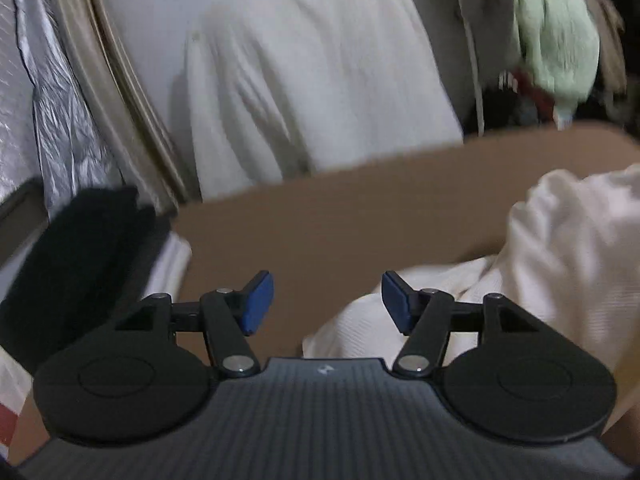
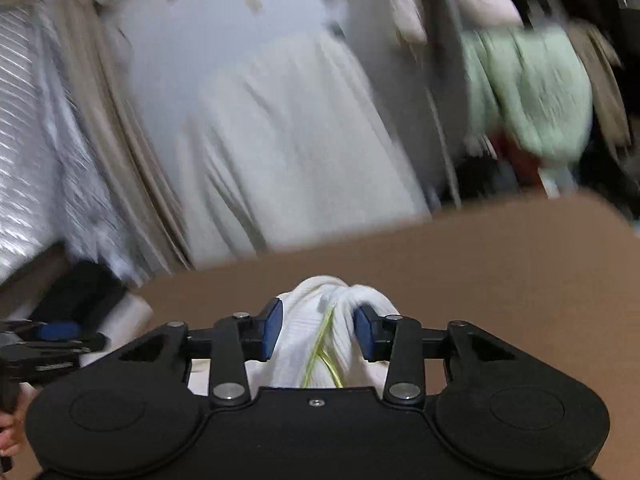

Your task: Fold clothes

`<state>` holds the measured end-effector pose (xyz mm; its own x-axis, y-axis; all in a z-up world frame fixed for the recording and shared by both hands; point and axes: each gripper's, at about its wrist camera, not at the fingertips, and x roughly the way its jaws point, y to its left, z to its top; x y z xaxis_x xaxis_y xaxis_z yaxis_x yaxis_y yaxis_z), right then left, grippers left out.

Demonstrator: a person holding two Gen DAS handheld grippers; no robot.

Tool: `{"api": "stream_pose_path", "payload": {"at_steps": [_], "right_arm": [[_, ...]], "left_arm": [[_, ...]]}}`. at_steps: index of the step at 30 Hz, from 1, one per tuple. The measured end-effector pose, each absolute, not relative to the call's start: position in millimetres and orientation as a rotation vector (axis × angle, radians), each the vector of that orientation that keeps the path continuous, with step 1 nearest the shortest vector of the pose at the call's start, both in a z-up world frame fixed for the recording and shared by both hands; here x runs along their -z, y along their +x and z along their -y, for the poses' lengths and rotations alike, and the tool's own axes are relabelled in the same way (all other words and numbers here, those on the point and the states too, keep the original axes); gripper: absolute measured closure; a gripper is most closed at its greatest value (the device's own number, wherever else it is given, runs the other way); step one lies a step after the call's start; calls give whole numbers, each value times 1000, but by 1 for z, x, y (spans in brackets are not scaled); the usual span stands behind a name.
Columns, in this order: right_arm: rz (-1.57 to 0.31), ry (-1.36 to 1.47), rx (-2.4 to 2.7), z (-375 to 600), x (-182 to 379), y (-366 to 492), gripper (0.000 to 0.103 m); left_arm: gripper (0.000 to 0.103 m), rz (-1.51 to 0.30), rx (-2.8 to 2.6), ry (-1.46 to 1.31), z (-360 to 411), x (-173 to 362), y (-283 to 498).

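Cloth (image 2: 320, 332), white and ribbed, lay bunched on the brown table (image 2: 480, 260) at lower centre of the right view, between the right gripper's (image 2: 318, 330) parted pads, which looked loose on it. Left gripper (image 1: 327, 302) stood released, nothing between its pads, the cloth just right of it. Judged soft, light, limp (yellow-green thread or print showing); best taken at an edge or corner, not the bunch.
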<state>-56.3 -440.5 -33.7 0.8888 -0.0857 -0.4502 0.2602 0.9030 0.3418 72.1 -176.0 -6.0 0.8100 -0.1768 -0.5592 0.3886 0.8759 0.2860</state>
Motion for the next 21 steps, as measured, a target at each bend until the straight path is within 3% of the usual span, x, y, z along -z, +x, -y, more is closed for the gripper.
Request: {"api": "stream_pose_path", "payload": {"at_steps": [5, 7, 9, 17, 18, 19, 20, 21], "right_arm": [[-538, 478, 287, 455, 58, -60, 57], [-503, 512, 300, 462, 52, -67, 47], [-476, 533, 306, 466, 50, -71, 40], [-597, 541, 238, 455, 71, -49, 39], [-604, 544, 240, 455, 72, -50, 39], [-608, 549, 247, 456, 72, -50, 39], [-612, 556, 253, 457, 73, -51, 39], [-620, 564, 249, 458, 74, -51, 38]], "left_arm": [[40, -646, 332, 444, 180, 56, 70], [23, -654, 455, 381, 178, 62, 63], [14, -658, 555, 330, 176, 71, 53], [3, -753, 591, 400, 203, 114, 55], [5, -761, 601, 389, 204, 119, 57], [13, -751, 606, 387, 204, 121, 56], [27, -734, 607, 392, 204, 122, 55], [54, -717, 608, 396, 205, 123, 53]]}}
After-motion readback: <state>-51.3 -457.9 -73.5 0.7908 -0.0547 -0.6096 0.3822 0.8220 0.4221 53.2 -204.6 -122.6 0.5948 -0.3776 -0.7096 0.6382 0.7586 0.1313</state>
